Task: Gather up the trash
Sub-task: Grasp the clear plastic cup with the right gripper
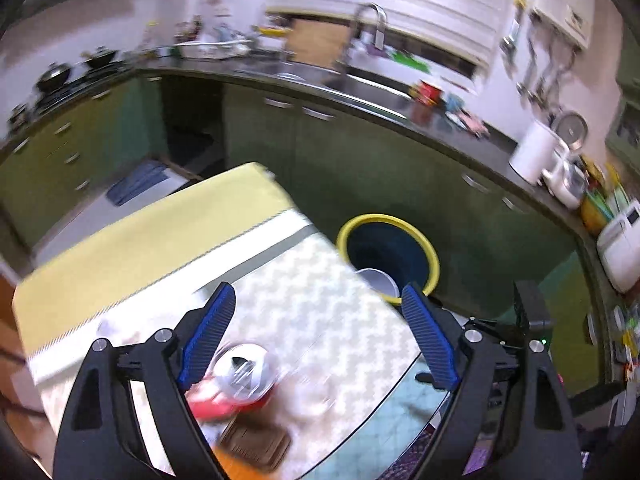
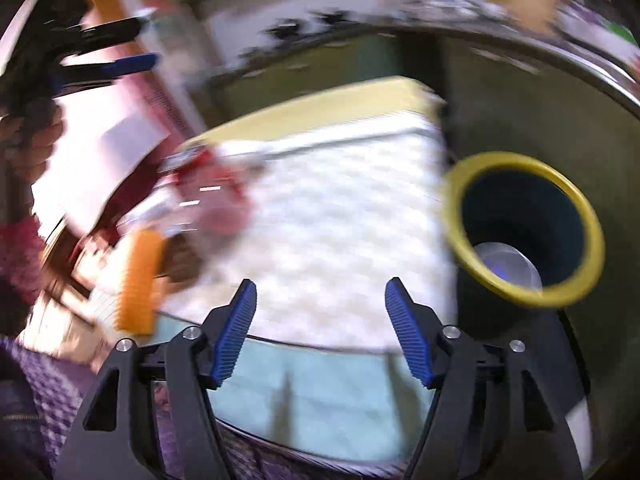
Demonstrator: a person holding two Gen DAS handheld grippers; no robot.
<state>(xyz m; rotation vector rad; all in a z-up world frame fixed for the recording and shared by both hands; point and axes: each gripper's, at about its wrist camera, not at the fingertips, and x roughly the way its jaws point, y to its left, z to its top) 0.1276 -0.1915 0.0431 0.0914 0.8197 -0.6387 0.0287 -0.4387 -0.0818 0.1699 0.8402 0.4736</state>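
Observation:
A dark bin with a yellow rim (image 1: 404, 227) (image 2: 516, 162) stands on the floor beside the table's right edge, with a clear plastic cup (image 1: 378, 280) (image 2: 504, 264) inside. My left gripper (image 1: 318, 300) is open above the table, over a blurred clear cup with red packaging (image 1: 240, 380) and a brown wrapper (image 1: 256, 442). My right gripper (image 2: 320, 292) is open and empty over the table's near edge. Blurred red and orange trash (image 2: 208, 200) lies at the table's left; the left gripper's fingers (image 2: 128, 64) show above it.
The table has a white zigzag cloth (image 1: 320, 320) (image 2: 340, 240) with a yellow band at the far end. Green kitchen cabinets, a dark counter (image 1: 360, 96) and a sink stand behind. A white kettle (image 1: 532, 152) is at right.

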